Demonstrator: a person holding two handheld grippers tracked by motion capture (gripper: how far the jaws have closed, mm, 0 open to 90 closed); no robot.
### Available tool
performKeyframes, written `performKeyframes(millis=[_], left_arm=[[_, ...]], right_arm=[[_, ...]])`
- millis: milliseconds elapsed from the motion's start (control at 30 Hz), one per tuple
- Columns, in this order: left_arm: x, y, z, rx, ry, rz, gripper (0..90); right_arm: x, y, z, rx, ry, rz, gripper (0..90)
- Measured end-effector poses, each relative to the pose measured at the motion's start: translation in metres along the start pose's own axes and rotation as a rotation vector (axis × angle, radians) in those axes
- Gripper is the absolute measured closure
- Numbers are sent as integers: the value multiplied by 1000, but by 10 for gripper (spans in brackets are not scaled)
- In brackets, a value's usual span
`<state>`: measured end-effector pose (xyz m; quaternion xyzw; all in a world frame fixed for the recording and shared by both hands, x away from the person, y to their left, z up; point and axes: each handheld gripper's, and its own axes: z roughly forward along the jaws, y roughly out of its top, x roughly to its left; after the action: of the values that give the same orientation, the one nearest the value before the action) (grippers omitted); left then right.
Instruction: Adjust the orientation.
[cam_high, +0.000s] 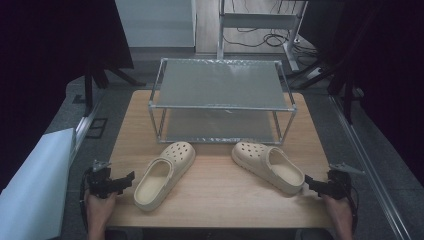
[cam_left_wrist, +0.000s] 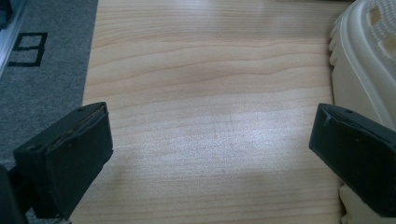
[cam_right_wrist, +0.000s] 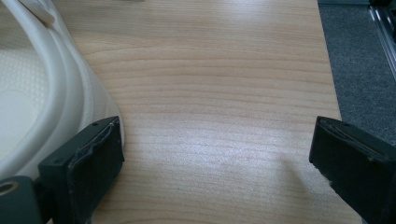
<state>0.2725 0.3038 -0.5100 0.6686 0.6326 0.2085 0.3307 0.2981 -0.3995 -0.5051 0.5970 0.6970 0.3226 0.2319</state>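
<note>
Two cream clogs near table front edge, before metal rack. Left gripper and right gripper at front corners, both released, empty.

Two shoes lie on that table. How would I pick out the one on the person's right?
Find the two-tier metal rack at the back of the wooden table. In front of its right corner lies a cream clog. Unlike the other clog, its heel points toward the right gripper.
</note>
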Motion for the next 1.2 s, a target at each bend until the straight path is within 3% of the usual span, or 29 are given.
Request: performKeyframes(millis=[567,800,833,1200], left_arm=[[-4,1,1,25,10,15,0],[-12,2,5,58,-8,62,0],[-15,2,5,64,-25,74,0],[-27,-2,1,86,-52,105,5]], right_arm=[[0,0,0,-8,7,-14,46],[0,1,-3,-26,-5,-13,49],[0,1,-4,-28,-8,-9,50],[-4,0,-5,-26,-16,4,56]])
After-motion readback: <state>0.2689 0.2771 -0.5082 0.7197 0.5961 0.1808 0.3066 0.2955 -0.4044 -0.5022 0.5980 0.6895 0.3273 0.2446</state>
